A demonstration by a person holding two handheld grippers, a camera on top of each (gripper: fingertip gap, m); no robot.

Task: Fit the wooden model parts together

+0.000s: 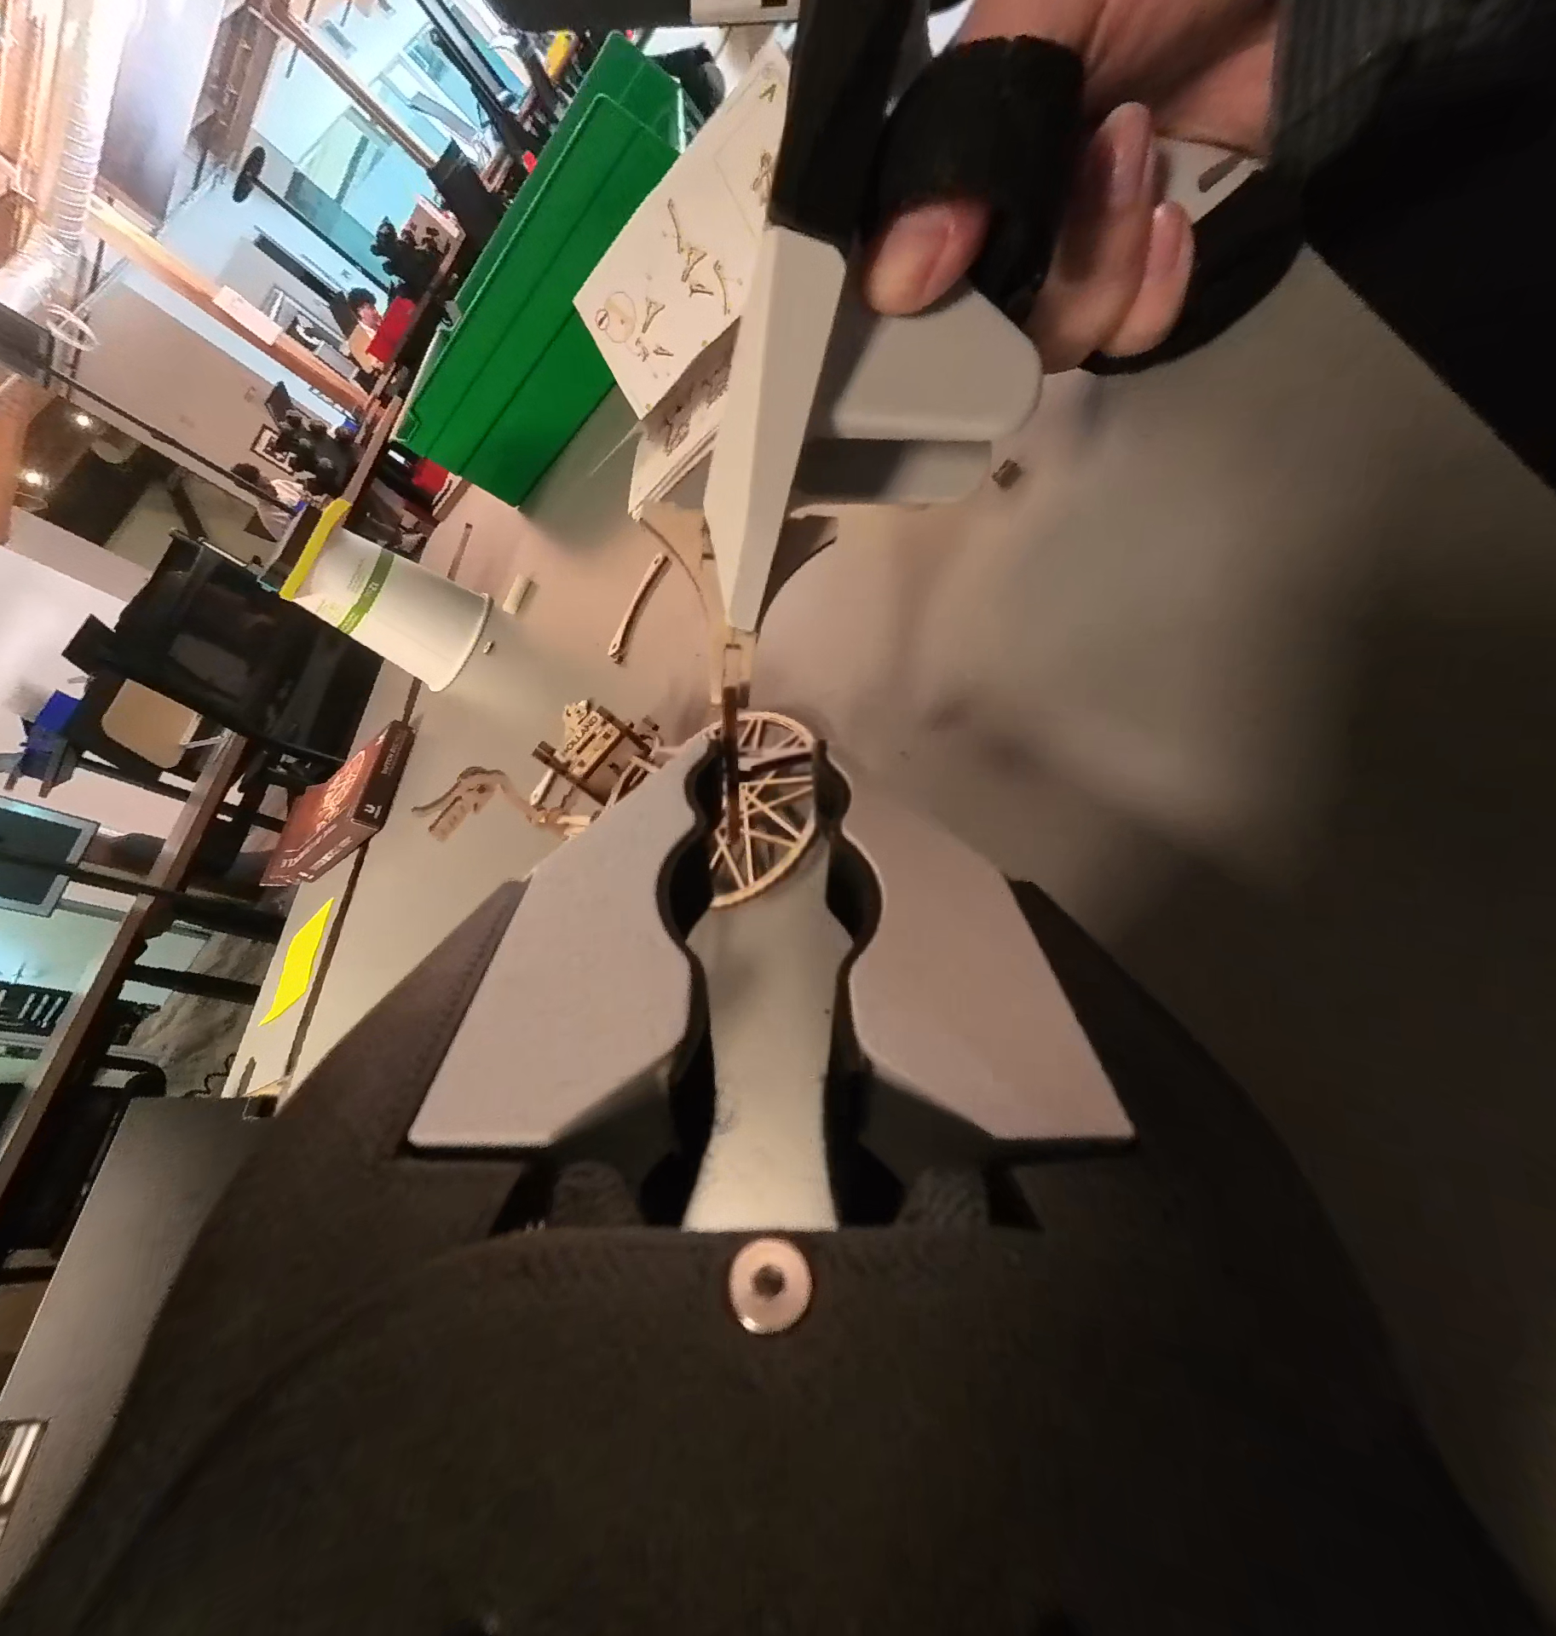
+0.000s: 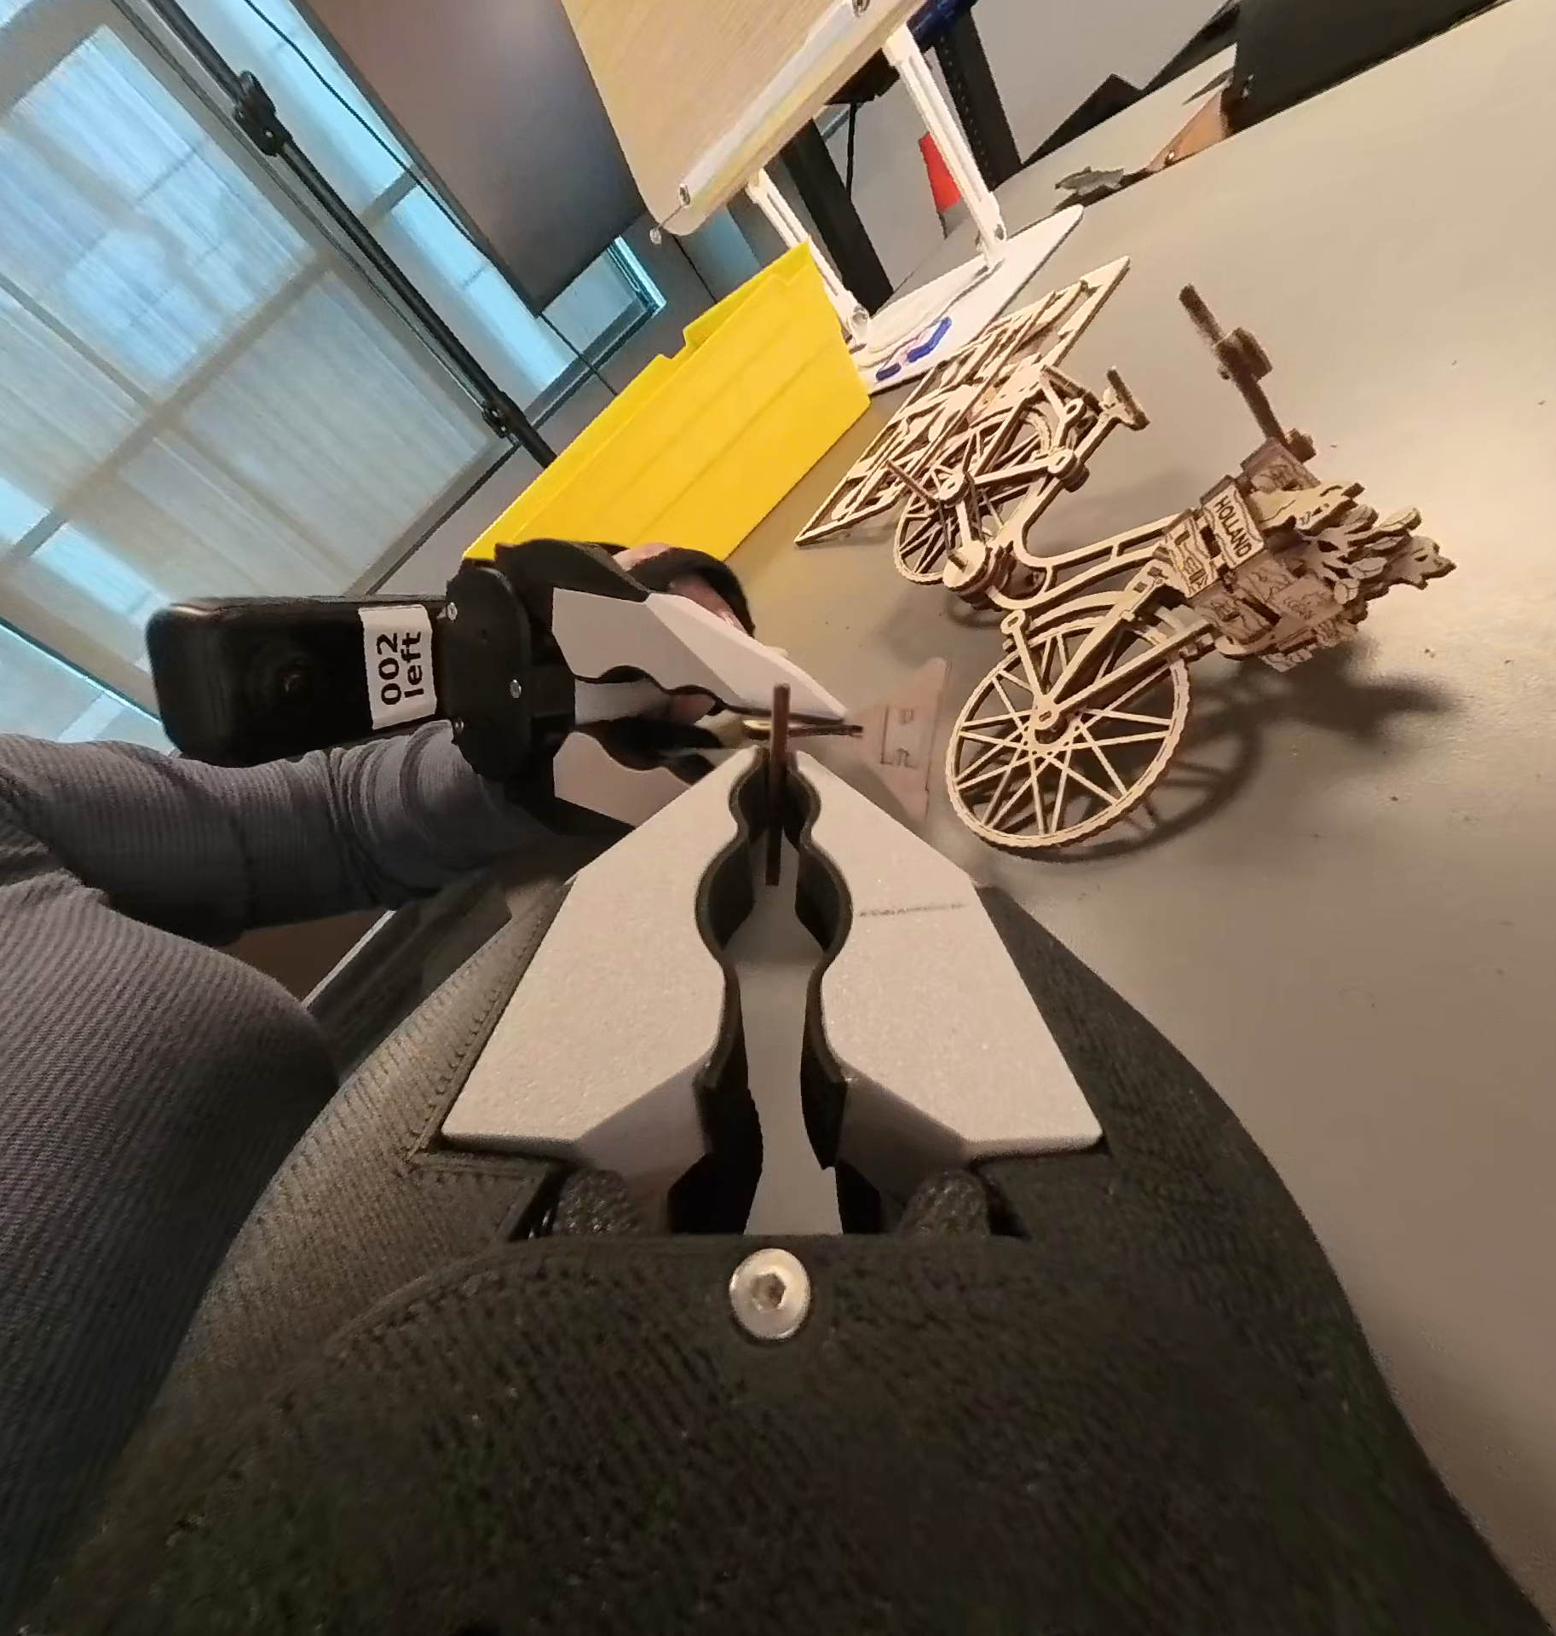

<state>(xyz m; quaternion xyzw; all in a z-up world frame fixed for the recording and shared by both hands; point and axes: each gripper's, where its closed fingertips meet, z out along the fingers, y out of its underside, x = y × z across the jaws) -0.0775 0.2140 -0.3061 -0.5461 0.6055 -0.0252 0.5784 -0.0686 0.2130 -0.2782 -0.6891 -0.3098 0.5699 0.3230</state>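
Note:
My left gripper [image 1: 761, 757] is closed on a thin dark wooden strip [image 1: 728, 779], seen edge-on, though a gap shows between its fingertips. My right gripper [image 2: 779, 766] is shut on a thin wooden piece [image 2: 775, 797], also edge-on. The right gripper [image 1: 739, 620] comes from above, and its pale slotted piece [image 1: 735, 659] meets the strip's far end. In the right wrist view the left gripper [image 2: 836, 721] comes in from the left, and the two pieces cross. A pale slotted part [image 2: 912, 735] lies just beyond; I cannot tell if it is held. The wooden bicycle model [image 2: 1111, 602] stands behind.
The bicycle's spoked wheel [image 1: 770, 832] shows through my left fingers. A second bicycle [image 2: 969, 469] and a cut-out sheet [image 2: 1005, 354] lie farther back, by a yellow bin [image 2: 695, 443]. Green bins [image 1: 544, 292], a booklet [image 1: 677, 266], a white cup [image 1: 403, 611], a brown box [image 1: 332, 814] and loose parts [image 1: 637, 602] are nearby. Left and right tips are no more than a few centimetres apart. Between my left fingertips and the bicycle's spoked wheel [image 1: 770, 832] there is roughly 5 centimetres. It turns up in the right wrist view [image 2: 975, 773] as well.

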